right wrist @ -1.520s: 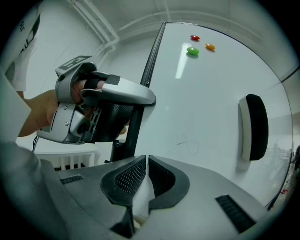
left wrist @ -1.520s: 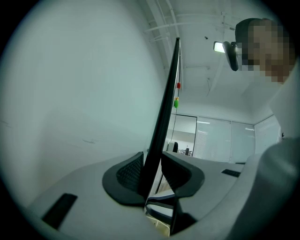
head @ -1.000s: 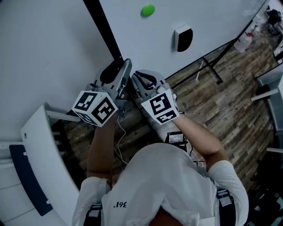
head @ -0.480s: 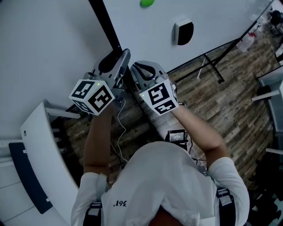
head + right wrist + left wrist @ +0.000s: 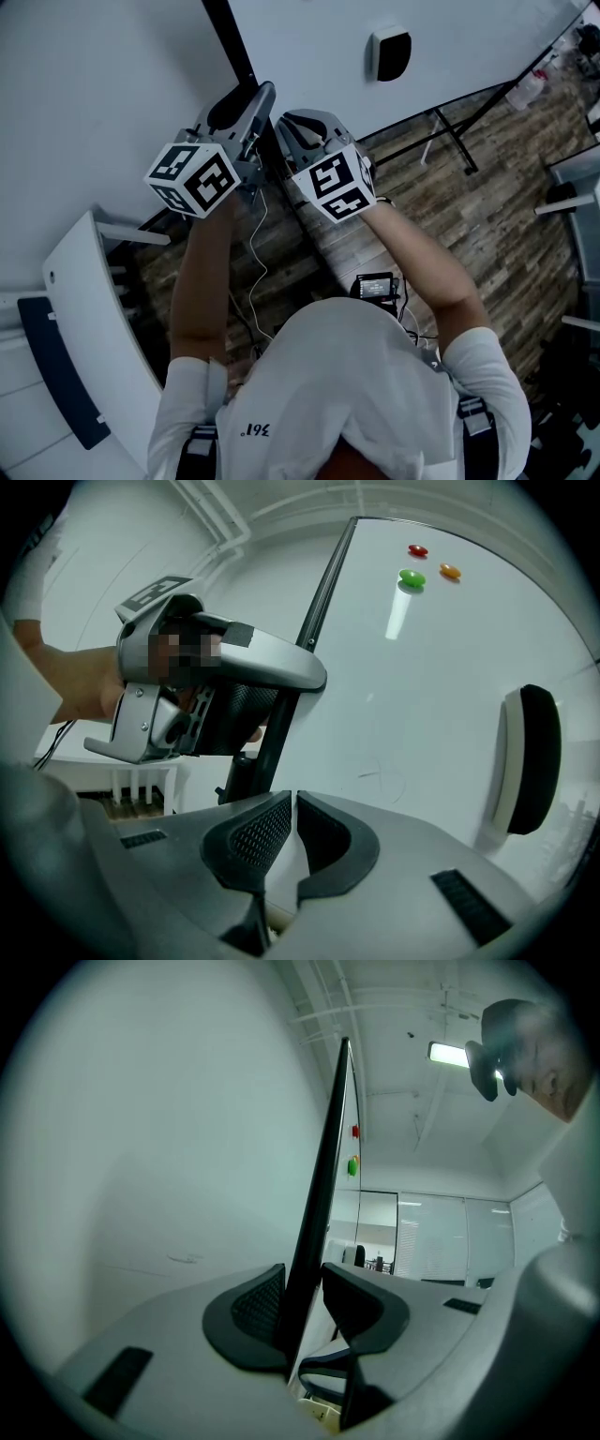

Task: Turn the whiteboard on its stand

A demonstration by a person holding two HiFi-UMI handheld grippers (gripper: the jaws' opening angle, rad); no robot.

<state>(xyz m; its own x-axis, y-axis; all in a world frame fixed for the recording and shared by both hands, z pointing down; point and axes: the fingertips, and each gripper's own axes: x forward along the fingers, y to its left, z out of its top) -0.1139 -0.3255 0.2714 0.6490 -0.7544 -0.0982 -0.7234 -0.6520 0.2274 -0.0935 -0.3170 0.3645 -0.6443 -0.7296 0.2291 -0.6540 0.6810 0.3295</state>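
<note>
The whiteboard [image 5: 469,37] fills the top of the head view, its black frame edge [image 5: 228,42] running down to my grippers. A black-and-white eraser [image 5: 391,53] sticks to its face. In the left gripper view the frame [image 5: 328,1166] passes between the pads of my left gripper [image 5: 302,1288], which is shut on it. In the right gripper view the left gripper [image 5: 267,710] clamps the same edge. My right gripper [image 5: 292,803] is shut with nothing in it, its tips close to the board face [image 5: 422,696], just right of the frame. Red, green and orange magnets [image 5: 411,577] sit high on the board.
The stand's black legs [image 5: 450,141] spread over the wooden floor [image 5: 487,234]. A white curved desk [image 5: 84,309] stands at the left. A spray bottle [image 5: 525,89] lies at the far right. A thin cable [image 5: 255,253] hangs from the left gripper.
Both grippers have shifted up and slightly left in the head view, the board edge moving with them. The eraser has slid upward and the green magnet has left the top of the view.
</note>
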